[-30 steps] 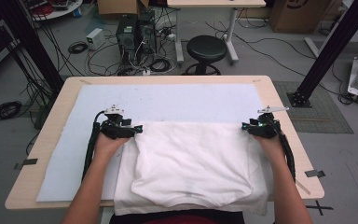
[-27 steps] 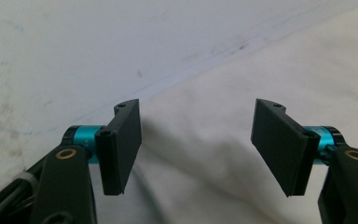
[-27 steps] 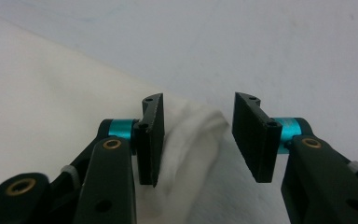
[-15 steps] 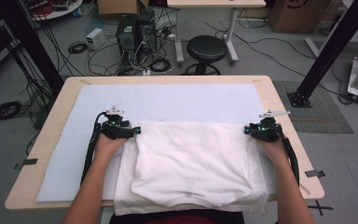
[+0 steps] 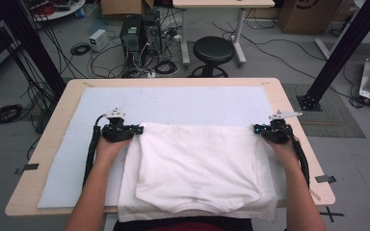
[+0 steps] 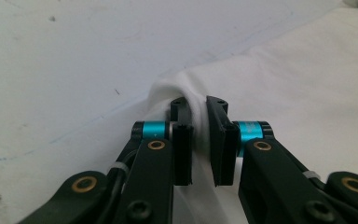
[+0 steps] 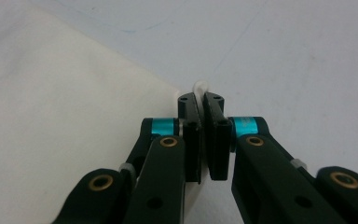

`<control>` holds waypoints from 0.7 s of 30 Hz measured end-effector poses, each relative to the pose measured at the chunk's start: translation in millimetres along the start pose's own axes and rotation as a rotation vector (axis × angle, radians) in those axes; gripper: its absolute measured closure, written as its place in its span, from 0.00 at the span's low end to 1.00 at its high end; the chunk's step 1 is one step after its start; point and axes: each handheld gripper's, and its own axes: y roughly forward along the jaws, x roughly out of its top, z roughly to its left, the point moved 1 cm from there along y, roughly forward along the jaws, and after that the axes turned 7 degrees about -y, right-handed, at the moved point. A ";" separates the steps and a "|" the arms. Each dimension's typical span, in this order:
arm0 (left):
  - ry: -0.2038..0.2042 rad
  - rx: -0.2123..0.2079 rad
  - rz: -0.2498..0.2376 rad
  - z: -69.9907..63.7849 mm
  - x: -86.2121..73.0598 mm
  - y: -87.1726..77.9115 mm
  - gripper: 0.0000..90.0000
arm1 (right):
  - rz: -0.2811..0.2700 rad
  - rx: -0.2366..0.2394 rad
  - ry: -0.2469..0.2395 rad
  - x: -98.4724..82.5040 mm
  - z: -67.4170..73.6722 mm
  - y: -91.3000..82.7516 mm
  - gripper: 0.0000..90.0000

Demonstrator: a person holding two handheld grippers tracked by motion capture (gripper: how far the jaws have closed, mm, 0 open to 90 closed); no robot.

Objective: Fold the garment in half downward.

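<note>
- Far left, the wooden table (image 5: 48,144) carries a pale blue mat (image 5: 183,103) that covers most of its top.
- The left gripper (image 5: 136,129) sits at the far left corner of a folded white T-shirt (image 5: 197,163), with the person's left hand (image 5: 110,147) behind it.
- In the left gripper view, the left gripper (image 6: 199,140) has its jaws narrowed on a raised bunch of the T-shirt (image 6: 307,84); the cloth fills the gap between the pads. These jaws have just been closing.
- The T-shirt lies flat on the mat at the near middle of the table, its near edge hanging over the table's front edge by the person.
- The right gripper (image 5: 259,129) is at the T-shirt's far right corner, the right hand (image 5: 284,147) behind it.
- In the right gripper view, the right gripper (image 7: 201,135) is pinched almost fully together on a thin fold of the T-shirt (image 7: 65,116) corner, a small white loop showing above the tips. These jaws have also just been closing.
- Beyond the table, a black stool (image 5: 213,50) stands on the floor among cables.
</note>
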 end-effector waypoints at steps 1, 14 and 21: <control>0.000 0.000 0.000 0.0 0.0 0.0 0.90 | 0.000 0.000 0.000 0.0 0.0 0.0 0.97; -0.014 0.056 -0.028 26.6 28.6 6.8 0.91 | -0.012 -0.033 -0.008 54.1 -19.4 18.2 0.97; -0.024 0.071 -0.023 34.6 40.6 17.7 0.91 | 0.005 -0.051 0.021 61.9 -29.8 31.4 0.97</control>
